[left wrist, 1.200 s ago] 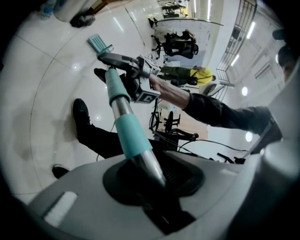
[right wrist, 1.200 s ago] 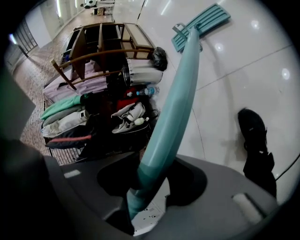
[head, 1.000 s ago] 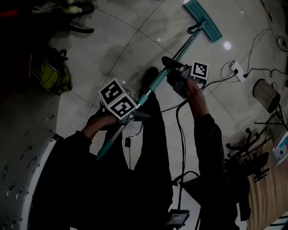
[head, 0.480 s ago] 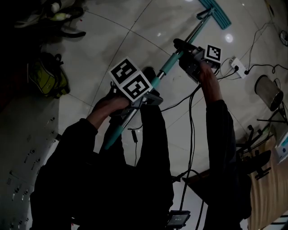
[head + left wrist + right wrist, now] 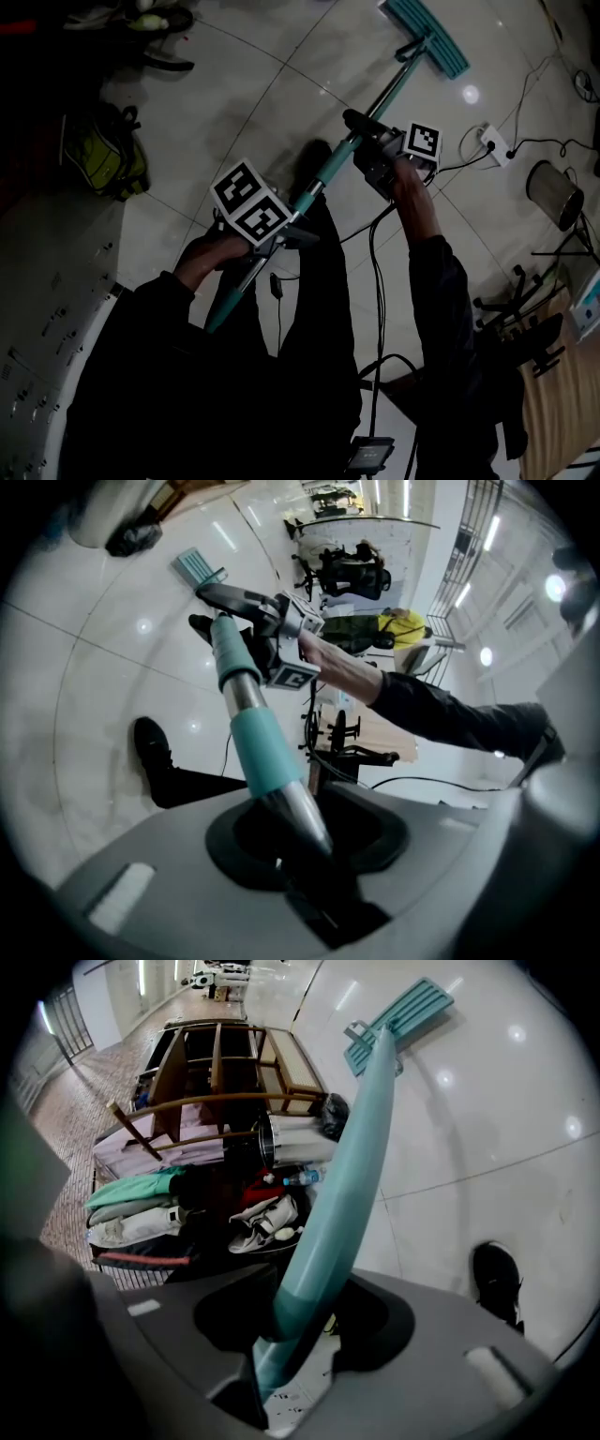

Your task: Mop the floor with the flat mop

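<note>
The flat mop has a teal head (image 5: pixel 424 36) lying on the pale tiled floor (image 5: pixel 244 84) at the far right. Its teal and silver handle (image 5: pixel 323 173) slants down-left toward the person. My right gripper (image 5: pixel 373 150) is shut on the handle's upper part. My left gripper (image 5: pixel 281 230), under its marker cube, is shut on the handle lower down. In the left gripper view the handle (image 5: pixel 253 733) runs from the shut left gripper (image 5: pixel 300 855) toward the mop head (image 5: pixel 199 569). In the right gripper view the handle (image 5: pixel 347 1166) rises from the right gripper (image 5: pixel 281 1354) to the head (image 5: pixel 398 1016).
A yellow-green backpack (image 5: pixel 108 155) lies at the left. A power strip (image 5: pixel 494 145) with cables and a metal bin (image 5: pixel 553 195) are at the right, with a chair base (image 5: pixel 525 328) below them. The person's shoe (image 5: pixel 314 155) rests by the handle. A wooden rack (image 5: pixel 225 1072) stands over piled clothes.
The mop head went further away half a second ago and has come back toward the person. Both grippers moved down-left with the handle, still shut on it.
</note>
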